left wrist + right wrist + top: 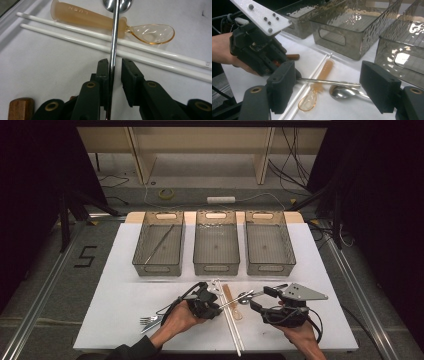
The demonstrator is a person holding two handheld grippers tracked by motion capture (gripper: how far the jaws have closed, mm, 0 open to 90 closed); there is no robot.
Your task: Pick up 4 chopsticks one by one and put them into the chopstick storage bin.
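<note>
A thin metal handle [115, 30] runs up between my left gripper's [115, 62] jaws. It lies against the left pad, and a narrow gap stays before the right pad. The handle [329, 82] sticks out level over two white chopsticks [304, 92] and a translucent orange spoon [324, 72]. A metal spoon [342, 92] lies just past its tip. In the high view the left gripper [217, 306] points right at the table's front middle. My right gripper [261, 299] faces it from the right, open wide with nothing between its pads [284, 85].
Three grey see-through bins [157, 269] [216, 268] [270, 268] stand in a row at the back; the left one holds a long metal piece [160, 242]. Forks [149, 321] lie at the front left. A brown wooden piece [20, 107] sits beside the left gripper.
</note>
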